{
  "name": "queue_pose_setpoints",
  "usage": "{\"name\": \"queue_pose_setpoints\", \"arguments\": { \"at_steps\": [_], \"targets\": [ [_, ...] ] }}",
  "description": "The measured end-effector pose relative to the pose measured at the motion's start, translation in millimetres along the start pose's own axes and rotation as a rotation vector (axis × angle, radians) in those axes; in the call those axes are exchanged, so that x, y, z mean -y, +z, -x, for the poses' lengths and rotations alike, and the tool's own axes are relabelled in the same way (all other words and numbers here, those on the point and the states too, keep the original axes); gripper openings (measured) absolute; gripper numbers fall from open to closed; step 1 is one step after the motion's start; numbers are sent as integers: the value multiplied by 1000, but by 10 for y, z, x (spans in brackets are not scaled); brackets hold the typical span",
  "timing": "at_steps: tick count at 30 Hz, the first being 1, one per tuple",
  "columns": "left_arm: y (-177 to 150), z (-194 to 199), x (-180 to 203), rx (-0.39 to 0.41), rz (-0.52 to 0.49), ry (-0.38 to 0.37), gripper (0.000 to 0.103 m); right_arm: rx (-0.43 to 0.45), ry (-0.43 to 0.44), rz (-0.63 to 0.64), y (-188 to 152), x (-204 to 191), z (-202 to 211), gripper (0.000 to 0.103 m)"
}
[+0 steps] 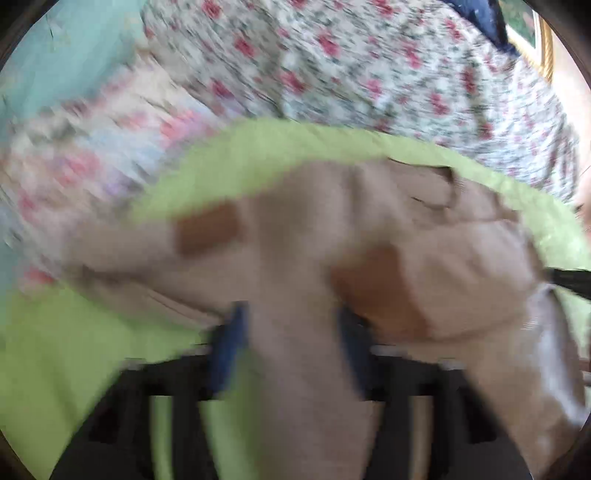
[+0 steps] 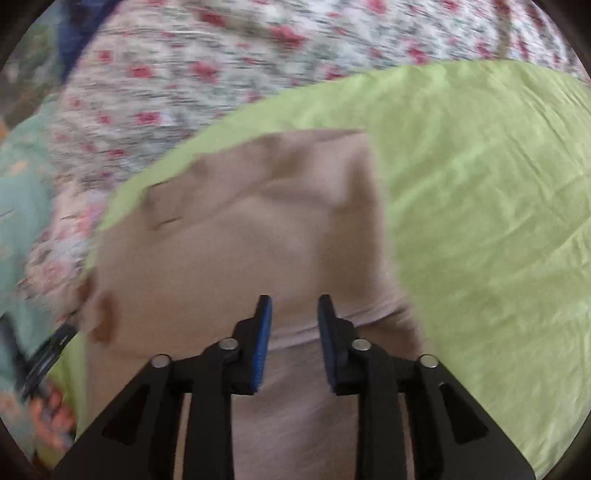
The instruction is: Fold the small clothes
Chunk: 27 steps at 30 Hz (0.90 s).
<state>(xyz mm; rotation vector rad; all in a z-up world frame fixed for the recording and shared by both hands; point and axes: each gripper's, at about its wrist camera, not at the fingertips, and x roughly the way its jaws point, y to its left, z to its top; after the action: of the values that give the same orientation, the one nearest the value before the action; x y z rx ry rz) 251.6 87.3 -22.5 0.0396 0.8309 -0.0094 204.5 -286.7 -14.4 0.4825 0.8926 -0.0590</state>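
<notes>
A small beige garment (image 1: pixel 332 236) with brown patches lies on a light green sheet (image 1: pixel 74 354). In the left wrist view it is blurred; cloth runs between my left gripper's (image 1: pixel 291 332) blue pads, which stand apart around it. In the right wrist view the beige garment (image 2: pixel 236 236) spreads ahead on the green sheet (image 2: pixel 480 206). My right gripper (image 2: pixel 294 306) has its blue pads apart, with the garment's hem between and under them. The left gripper (image 2: pixel 40 362) and a hand show at the lower left of the right wrist view.
A floral bedspread (image 1: pixel 351 62) with red flowers lies beyond the green sheet, also in the right wrist view (image 2: pixel 207 74). A teal cloth (image 2: pixel 22 206) lies at the left. A dark blue item (image 1: pixel 480 22) sits at the far edge.
</notes>
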Motion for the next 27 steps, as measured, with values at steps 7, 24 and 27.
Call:
{"name": "queue_pose_setpoints", "arguments": {
  "at_steps": [7, 24, 27],
  "targets": [
    [337, -531, -348, -23, -236, 243, 102, -29, 126, 5, -350, -421, 79, 42],
    [582, 94, -181, 86, -14, -212, 10, -18, 154, -31, -569, -406, 232, 42],
    [645, 342, 359, 114, -39, -358, 10, 11, 155, -55, -562, -314, 358, 42]
  ]
}}
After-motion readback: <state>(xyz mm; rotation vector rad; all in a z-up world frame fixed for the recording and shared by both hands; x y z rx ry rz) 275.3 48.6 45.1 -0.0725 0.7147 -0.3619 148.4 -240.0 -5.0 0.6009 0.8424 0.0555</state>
